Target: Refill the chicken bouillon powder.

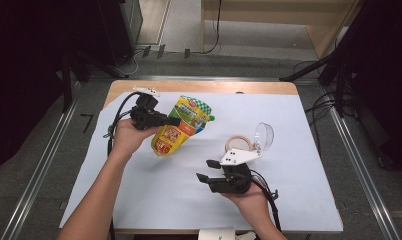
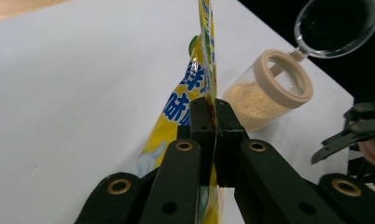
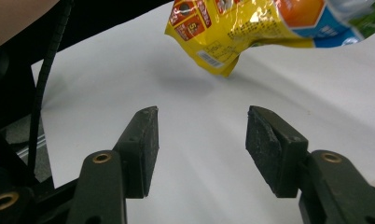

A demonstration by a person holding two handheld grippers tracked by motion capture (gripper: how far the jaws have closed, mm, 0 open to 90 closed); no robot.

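Clamping the yellow snack pouch (image 1: 179,126) along its edge, the left gripper (image 2: 209,112) has its jaws fully closed on the film and holds the pouch above the tabletop (image 1: 154,195). The right gripper (image 3: 202,135) hovers with jaws partly open, nothing between them. An open jar (image 2: 269,91) of powder stands near the pouch, its lid (image 2: 337,25) flipped back.

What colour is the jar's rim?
Beige, on the open jar; clearest in the left gripper view.
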